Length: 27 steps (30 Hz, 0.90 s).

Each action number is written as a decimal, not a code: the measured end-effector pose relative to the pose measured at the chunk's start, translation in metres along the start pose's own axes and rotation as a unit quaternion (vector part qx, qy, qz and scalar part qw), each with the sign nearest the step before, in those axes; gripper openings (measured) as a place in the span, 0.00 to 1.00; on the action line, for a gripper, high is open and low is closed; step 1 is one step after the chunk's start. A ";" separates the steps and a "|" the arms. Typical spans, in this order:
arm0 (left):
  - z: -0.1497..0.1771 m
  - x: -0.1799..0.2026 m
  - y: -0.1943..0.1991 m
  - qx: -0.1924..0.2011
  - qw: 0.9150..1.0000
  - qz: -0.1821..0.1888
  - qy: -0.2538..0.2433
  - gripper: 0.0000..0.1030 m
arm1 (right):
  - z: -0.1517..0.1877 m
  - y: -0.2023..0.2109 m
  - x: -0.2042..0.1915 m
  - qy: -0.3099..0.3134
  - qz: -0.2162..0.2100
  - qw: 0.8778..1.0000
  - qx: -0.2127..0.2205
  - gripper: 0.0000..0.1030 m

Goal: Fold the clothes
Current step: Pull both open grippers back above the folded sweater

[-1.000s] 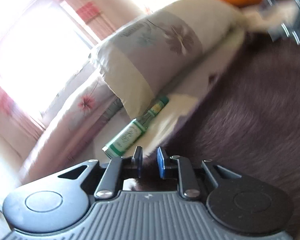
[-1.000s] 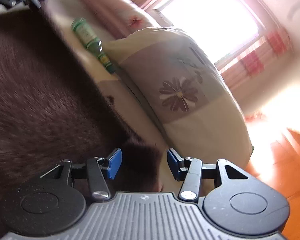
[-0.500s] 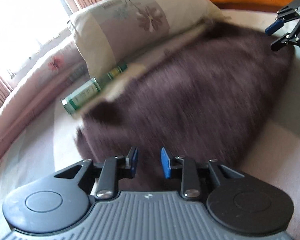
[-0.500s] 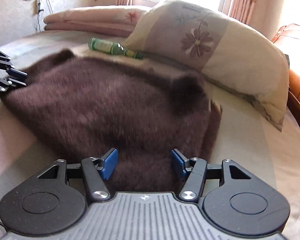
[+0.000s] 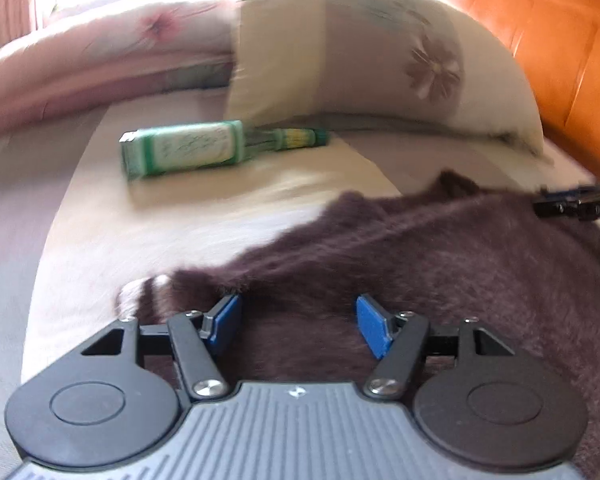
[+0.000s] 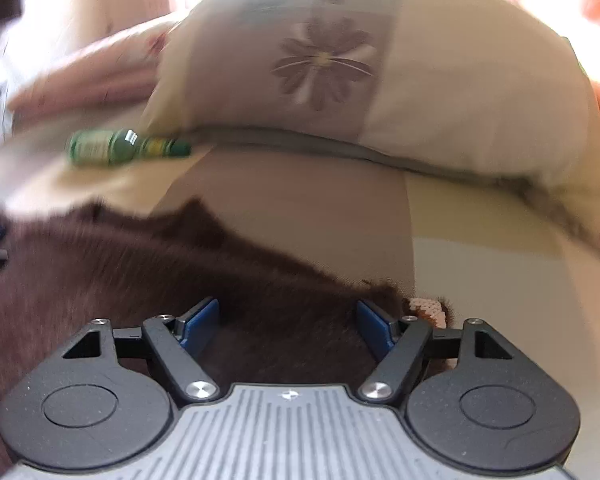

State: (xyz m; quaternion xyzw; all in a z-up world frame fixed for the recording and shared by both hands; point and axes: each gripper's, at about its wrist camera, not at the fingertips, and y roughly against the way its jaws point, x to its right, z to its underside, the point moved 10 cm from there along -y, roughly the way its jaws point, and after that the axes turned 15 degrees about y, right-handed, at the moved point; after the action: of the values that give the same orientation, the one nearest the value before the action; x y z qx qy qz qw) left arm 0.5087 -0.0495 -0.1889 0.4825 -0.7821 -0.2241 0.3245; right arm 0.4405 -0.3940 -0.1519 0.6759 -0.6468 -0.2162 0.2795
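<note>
Both grippers, left gripper (image 5: pixel 298 326) and right gripper (image 6: pixel 288 326), are hovering with tongs spread apart, gripping nothing, over the fuzzy dark-brown sweater (image 5: pixel 440 272) lying on the bed (image 5: pixel 100 248), green bottle (image 5: pixel 184 152) at 11 o'clock, so I'm guessing whichever edge gets folded needs pinching.

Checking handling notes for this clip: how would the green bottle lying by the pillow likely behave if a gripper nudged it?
The green bottle lies on its side, so it would probably roll if nudged sideways. The soft bed sheet likely damps that. Its glossy, glass-like neck, seen in the right wrist view, suggests a slippery, possibly breakable surface.
</note>
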 end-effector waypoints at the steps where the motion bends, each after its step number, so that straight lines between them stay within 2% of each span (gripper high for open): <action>1: 0.000 -0.002 0.004 0.002 1.000 -0.003 -0.003 0.62 | 0.002 0.008 -0.003 -0.005 -0.008 1.000 0.003 0.74; 4: 0.005 0.007 0.020 0.004 0.999 -0.030 -0.045 0.61 | 0.011 0.034 -0.018 -0.013 -0.033 0.999 0.012 0.74; 5: 0.008 0.014 0.029 0.005 0.998 -0.028 -0.058 0.61 | 0.014 0.043 -0.022 -0.016 -0.041 0.999 0.015 0.74; 8: 0.026 0.038 0.057 -0.001 0.996 0.018 -0.082 0.65 | 0.023 0.070 -0.037 -0.024 -0.066 0.997 0.023 0.78; 11: 0.058 0.047 0.081 -0.009 0.996 0.032 -0.083 0.71 | 0.031 0.098 -0.051 -0.032 -0.091 0.995 0.032 0.88; 13: 0.086 0.038 0.089 -0.029 0.997 0.015 -0.073 0.71 | 0.054 0.111 -0.058 -0.032 -0.095 0.994 0.034 0.89; 15: 0.102 0.030 0.099 -0.024 0.997 0.008 -0.075 0.71 | 0.078 0.124 -0.064 -0.032 -0.098 0.994 0.035 0.89; 17: 0.105 0.029 0.113 -0.022 0.997 0.000 -0.075 0.72 | 0.094 0.138 -0.068 -0.044 -0.096 0.994 0.035 0.89; 20: 0.098 0.038 0.133 -0.013 0.998 -0.017 -0.064 0.74 | 0.095 0.161 -0.067 -0.082 -0.086 0.992 0.041 0.92; 21: 0.099 0.044 0.136 -0.013 0.998 -0.002 -0.054 0.76 | 0.092 0.169 -0.072 -0.083 -0.087 0.991 0.053 0.98; 23: 0.102 0.054 0.139 -0.018 0.999 0.032 -0.035 0.80 | 0.088 0.174 -0.085 -0.081 -0.098 0.990 0.065 1.00; 25: 0.108 0.051 0.132 -0.023 0.999 0.023 -0.024 0.80 | 0.090 0.168 -0.094 -0.081 -0.103 0.990 0.057 1.00; 27: 0.117 0.029 0.127 -0.035 0.998 -0.048 -0.006 0.79 | 0.099 0.157 -0.094 -0.087 -0.092 0.991 0.035 1.00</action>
State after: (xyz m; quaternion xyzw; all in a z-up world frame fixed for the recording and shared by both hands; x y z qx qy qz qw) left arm 0.3376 -0.0157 -0.1766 0.5061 -0.7517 -0.2697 0.3257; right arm 0.2506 -0.3118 -0.1294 0.7203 -0.6111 -0.2761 0.1773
